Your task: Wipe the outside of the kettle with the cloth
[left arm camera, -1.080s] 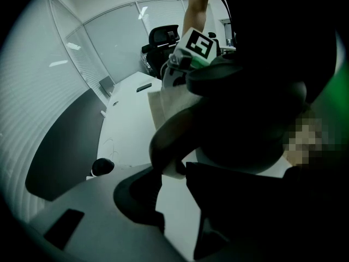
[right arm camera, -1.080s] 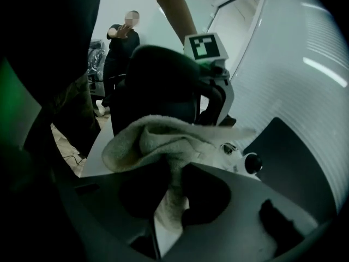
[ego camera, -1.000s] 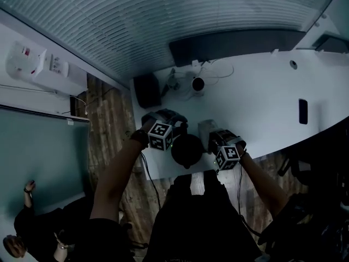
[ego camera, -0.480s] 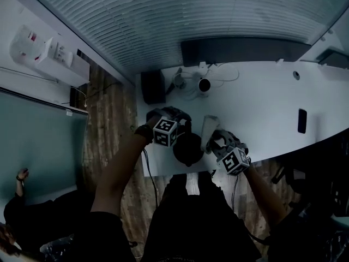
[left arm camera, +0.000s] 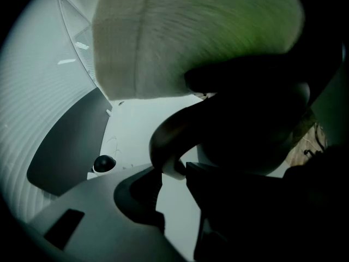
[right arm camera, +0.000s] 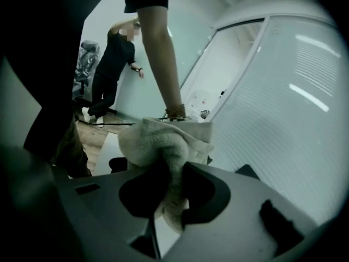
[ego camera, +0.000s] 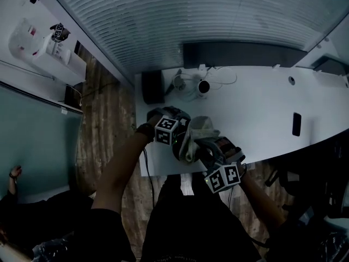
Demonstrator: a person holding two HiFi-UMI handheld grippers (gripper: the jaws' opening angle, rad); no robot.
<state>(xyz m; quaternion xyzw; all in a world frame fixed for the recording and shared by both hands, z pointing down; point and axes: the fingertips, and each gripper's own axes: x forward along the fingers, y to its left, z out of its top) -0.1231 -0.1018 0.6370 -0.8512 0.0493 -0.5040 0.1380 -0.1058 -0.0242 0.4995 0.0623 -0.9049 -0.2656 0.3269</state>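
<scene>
A dark kettle (ego camera: 184,145) stands near the front edge of the white table (ego camera: 262,108). My left gripper (ego camera: 170,132) is shut on its curved handle (left arm camera: 166,132), with the kettle body (left arm camera: 256,130) just right of the jaws in the left gripper view. A pale cloth (ego camera: 195,133) drapes over the kettle's top and right side; it fills the top of the left gripper view as a fuzzy cloth (left arm camera: 185,37). My right gripper (ego camera: 211,156) is shut on the cloth (right arm camera: 163,141), which bunches out between its jaws.
At the table's back left are a black box (ego camera: 152,86), a small round camera (ego camera: 204,85) and cables. A long dark bar (ego camera: 245,53) lies along the back. A phone (ego camera: 295,124) sits at the right. A person (right arm camera: 117,53) stands by the wall.
My right gripper has swung the cloth from beside the kettle up over its top and right side, pulling back toward the table's front edge. The left gripper stays on the handle.
</scene>
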